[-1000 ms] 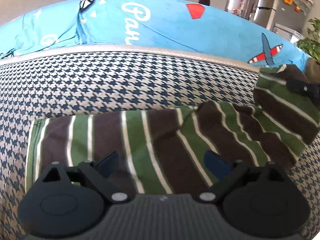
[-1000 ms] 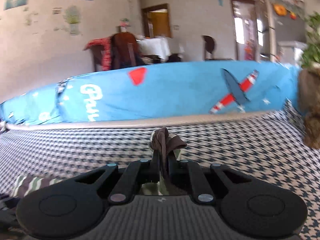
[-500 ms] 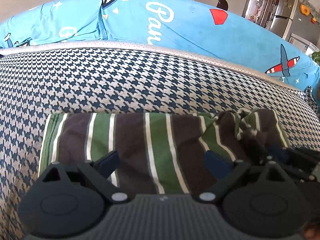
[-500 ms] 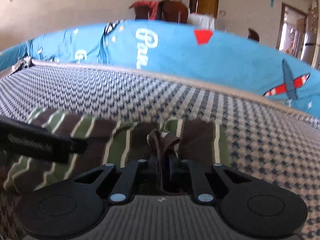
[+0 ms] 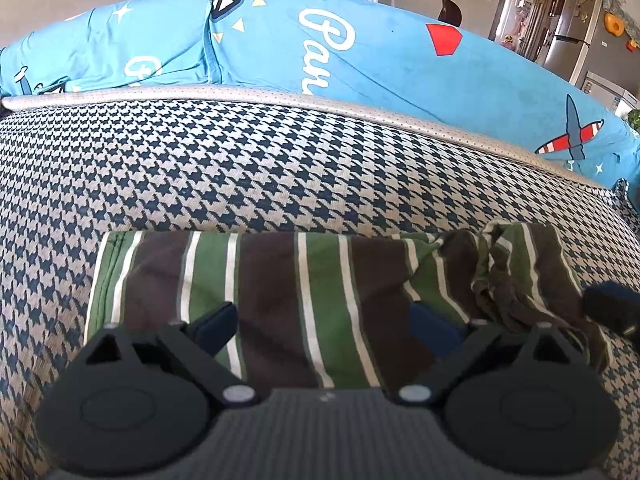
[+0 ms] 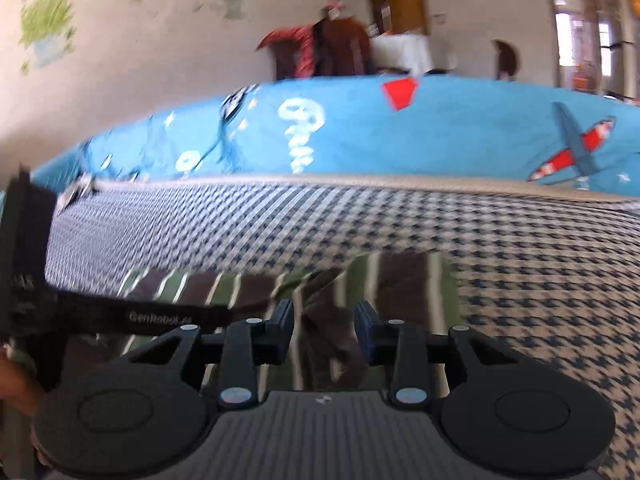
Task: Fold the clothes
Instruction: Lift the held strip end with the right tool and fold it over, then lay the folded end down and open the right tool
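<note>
Lying flat on the navy-and-beige houndstooth sofa seat [image 5: 280, 168], the green, brown and white striped knit garment [image 5: 320, 280] sits as a long folded band at the near edge of the cushion, with a blue printed cushion cover [image 5: 360, 60] on the sofa back behind it at the far side. It looks soft, light and limp, so it should drape and bunch rather than hold any shape, and the knit is likely to cling to the woven seat instead of sliding. Its left end lies smooth and square, while its right end is rumpled into a loose heap where the cloth has been laid over. The left hand-held gripper [image 5: 324, 326] hovers over the middle of the band with its jaws wide apart and nothing clamped. The right hand-held gripper [image 6: 324, 320] is opening, a brown fold of the garment standing between its pads but no longer pinched. A good hold for the next fold would probably be a doubled edge or a corner at the rumpled right end, pinched through all layers so they lift together; grabbing a single layer risks pulling the fold apart.
</note>
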